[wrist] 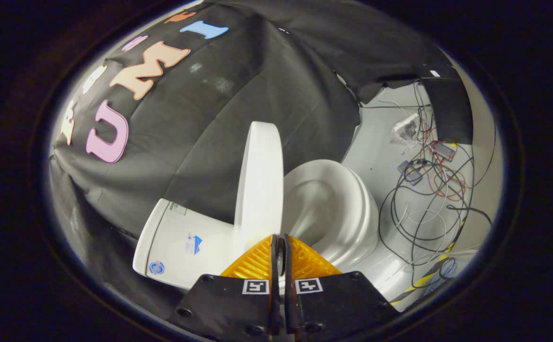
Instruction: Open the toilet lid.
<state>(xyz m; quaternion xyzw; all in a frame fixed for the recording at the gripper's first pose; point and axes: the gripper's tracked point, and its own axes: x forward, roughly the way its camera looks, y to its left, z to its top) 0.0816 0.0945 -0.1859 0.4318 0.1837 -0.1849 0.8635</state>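
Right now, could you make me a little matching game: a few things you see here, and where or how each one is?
Things:
1. lid
2. fingers
3. cables
4. bowl

States:
A. loose on the floor, beyond the bowl
B. raised, standing on edge between tank and bowl
C. uncovered, just ahead of the fingers
D. closed together, orange, nothing between them

Pairs: 1-B, 2-D, 3-A, 4-C

One toilet (333, 209), one raised lid (259, 185), one tank (181, 242), one gripper (280, 240), fingers closed together
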